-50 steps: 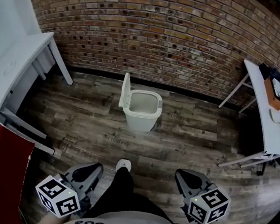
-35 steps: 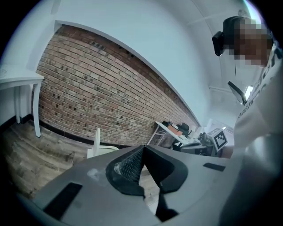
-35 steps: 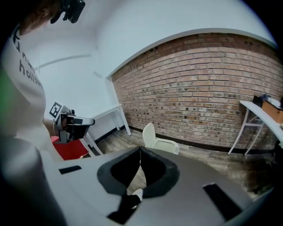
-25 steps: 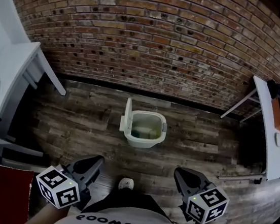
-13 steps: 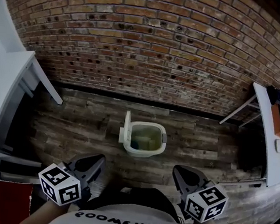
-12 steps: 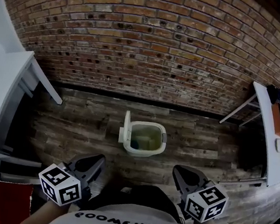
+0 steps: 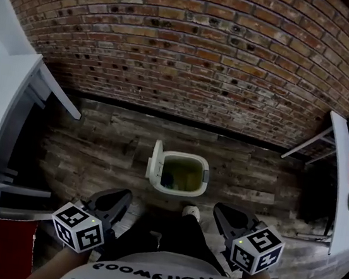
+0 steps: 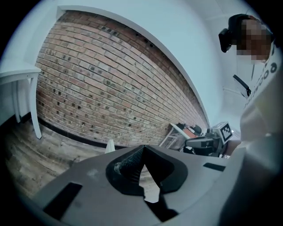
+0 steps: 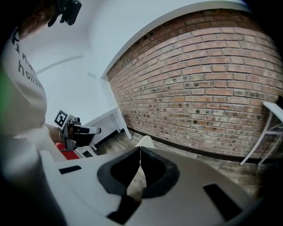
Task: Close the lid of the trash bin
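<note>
One trash bin [image 7: 183, 174], two tongs and two white benches are counted. The trash bin stands on the plank floor [image 7: 96, 151] at 12 o'clock from the person, just beyond a white shoe [image 7: 191, 212] and short of the brick wall [image 7: 193, 49]. It is pale, smooth and rounded at the corners. Its lid [image 7: 154, 165] is stood upright at the bin's 9 o'clock edge, so the mouth is left open, and a yellowish inside with something dark at the bottom is seen. The left tongs [image 8: 142, 148] and the right tongs [image 9: 140, 148] are held low at 7 and 5 o'clock, well apart from the bin. Both are clenched tip to tip, with nothing between the ridged dark pads. One marker cube [image 7: 78, 227] is carried by each. One bench [image 7: 4, 103] is placed at 9 o'clock, the other bench [image 7: 341, 183] at 3 o'clock.
</note>
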Tool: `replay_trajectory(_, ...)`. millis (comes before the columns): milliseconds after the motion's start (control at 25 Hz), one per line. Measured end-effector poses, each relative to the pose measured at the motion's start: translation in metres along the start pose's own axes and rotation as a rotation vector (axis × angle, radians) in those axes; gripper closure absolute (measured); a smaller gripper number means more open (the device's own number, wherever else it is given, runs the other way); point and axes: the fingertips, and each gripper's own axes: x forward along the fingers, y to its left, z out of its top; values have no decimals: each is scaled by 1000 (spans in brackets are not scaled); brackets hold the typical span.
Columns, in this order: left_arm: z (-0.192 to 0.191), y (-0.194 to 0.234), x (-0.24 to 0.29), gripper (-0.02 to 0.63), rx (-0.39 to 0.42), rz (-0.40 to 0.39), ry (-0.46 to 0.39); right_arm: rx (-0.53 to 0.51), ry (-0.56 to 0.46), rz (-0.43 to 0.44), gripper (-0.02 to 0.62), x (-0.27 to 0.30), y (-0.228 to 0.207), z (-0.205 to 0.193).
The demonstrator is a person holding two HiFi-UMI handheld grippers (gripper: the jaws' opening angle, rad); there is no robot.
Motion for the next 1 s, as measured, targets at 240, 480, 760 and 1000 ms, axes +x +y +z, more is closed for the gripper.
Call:
replay_trajectory(240, 7, 15, 45, 600, 19, 105, 23, -13, 44, 17, 584, 1, -69, 14)
replay_trajectory(480, 17, 30, 91, 598, 19, 252, 22, -43, 75, 87, 584, 4, -136, 27)
replay_trajectory(760, 15, 60, 126, 598, -9, 349, 27, -5, 109, 179, 584, 28, -160, 17)
replay_trajectory(1000, -16, 125, 146, 600, -159, 417, 157, 75, 185, 196, 584, 48, -165, -18)
